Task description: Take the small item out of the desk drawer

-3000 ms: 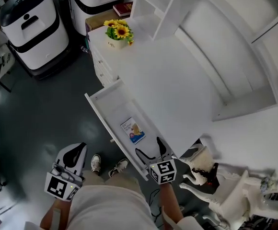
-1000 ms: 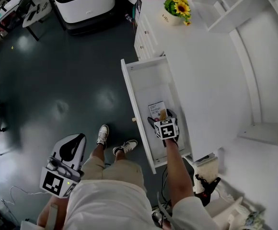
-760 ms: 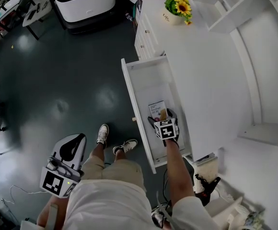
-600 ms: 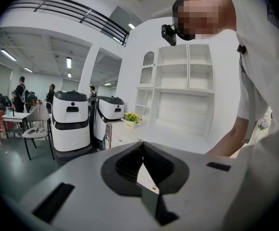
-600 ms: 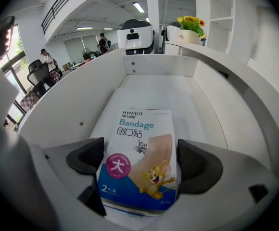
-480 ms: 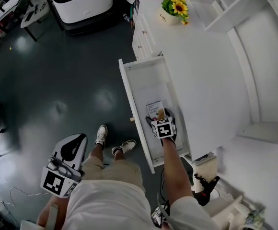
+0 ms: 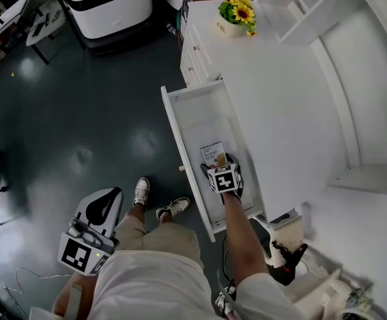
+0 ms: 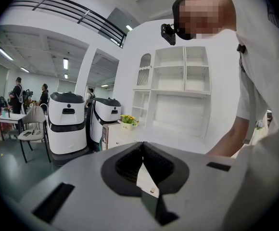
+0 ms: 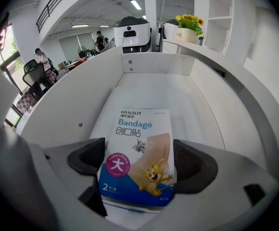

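Where it hangs low by the person's leg, the left gripper has its jaws together, empty. The right gripper, inside the open white wooden drawer, is clamped on the flat blue-and-white bandage packet. Beyond, the white table carries potted yellow sunflowers.

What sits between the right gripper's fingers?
The bandage packet, touching both fingers of the right gripper inside the drawer; the right gripper view shows it.
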